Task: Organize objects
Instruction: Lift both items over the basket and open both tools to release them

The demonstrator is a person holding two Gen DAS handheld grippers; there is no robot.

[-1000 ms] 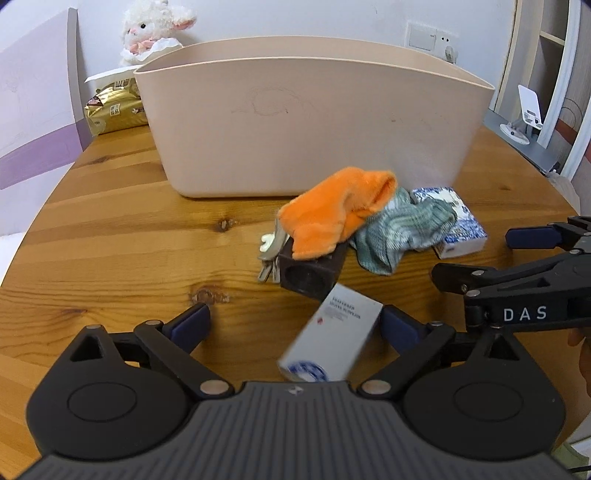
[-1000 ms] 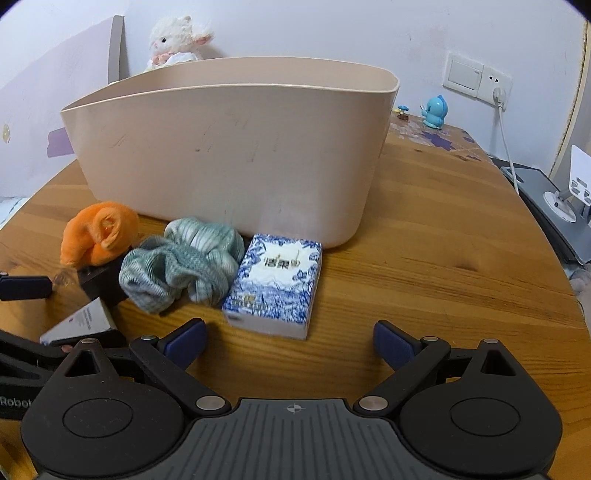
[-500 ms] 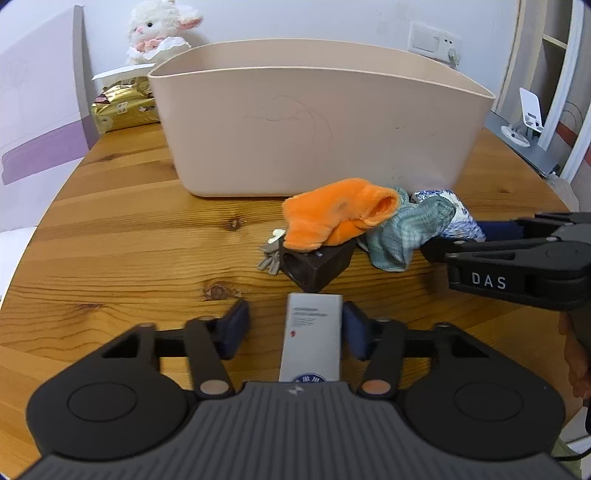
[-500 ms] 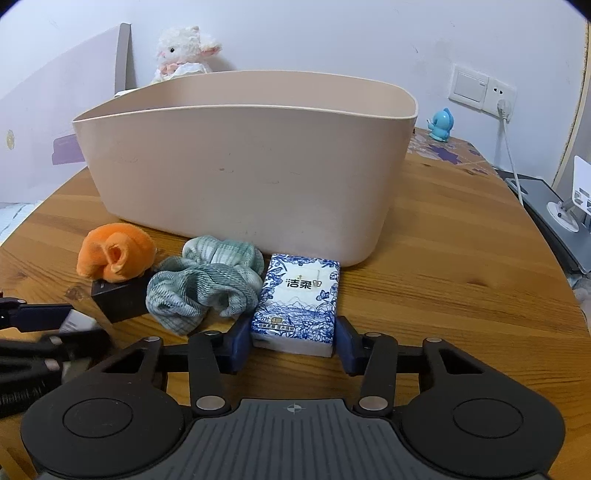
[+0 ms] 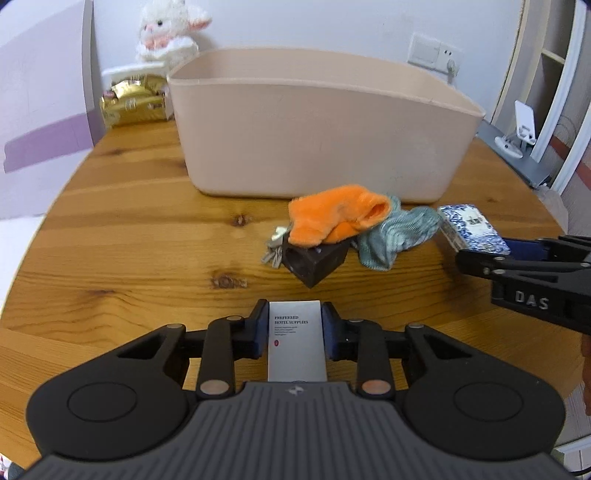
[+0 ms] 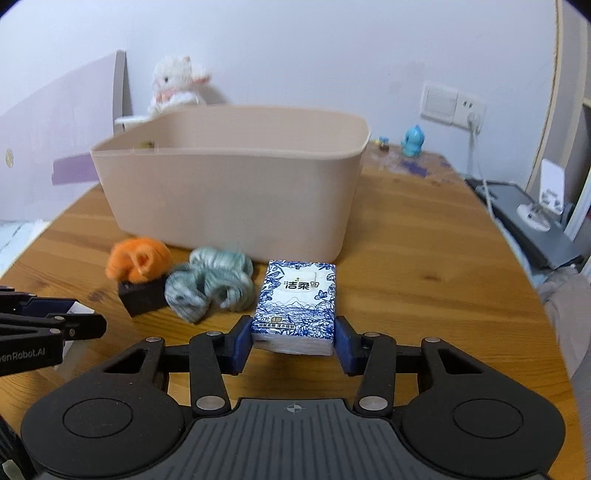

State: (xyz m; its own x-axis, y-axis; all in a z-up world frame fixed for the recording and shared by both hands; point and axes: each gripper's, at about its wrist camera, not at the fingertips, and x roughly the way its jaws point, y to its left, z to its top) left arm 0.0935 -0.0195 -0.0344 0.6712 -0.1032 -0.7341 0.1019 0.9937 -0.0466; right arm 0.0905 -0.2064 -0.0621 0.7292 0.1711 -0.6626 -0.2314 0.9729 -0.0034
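My left gripper (image 5: pixel 294 334) is shut on a white box (image 5: pixel 296 341) printed "Preferred Hotel Supplies", held above the table. My right gripper (image 6: pixel 293 345) is shut on a blue-and-white tissue pack (image 6: pixel 297 304), lifted off the wood; the pack also shows in the left wrist view (image 5: pixel 471 227). A beige tub (image 5: pixel 321 129) stands behind, also seen in the right wrist view (image 6: pixel 229 184). An orange cloth (image 5: pixel 336 218) lies on a dark block (image 5: pixel 316 260), with a green cloth (image 5: pixel 397 234) beside it and keys (image 5: pixel 273 249) to the left.
A plush lamb (image 5: pixel 168 31) and gold packets (image 5: pixel 135 103) sit at the back left of the round wooden table (image 5: pixel 129 229). A blue figurine (image 6: pixel 412 140) and a wall socket (image 6: pixel 452 105) are at the back right. A grey device (image 6: pixel 532 229) is beyond the right edge.
Both grippers closed from open: the left on the white box, the right on the tissue pack. Both have lifted their objects and drawn back from the pile.
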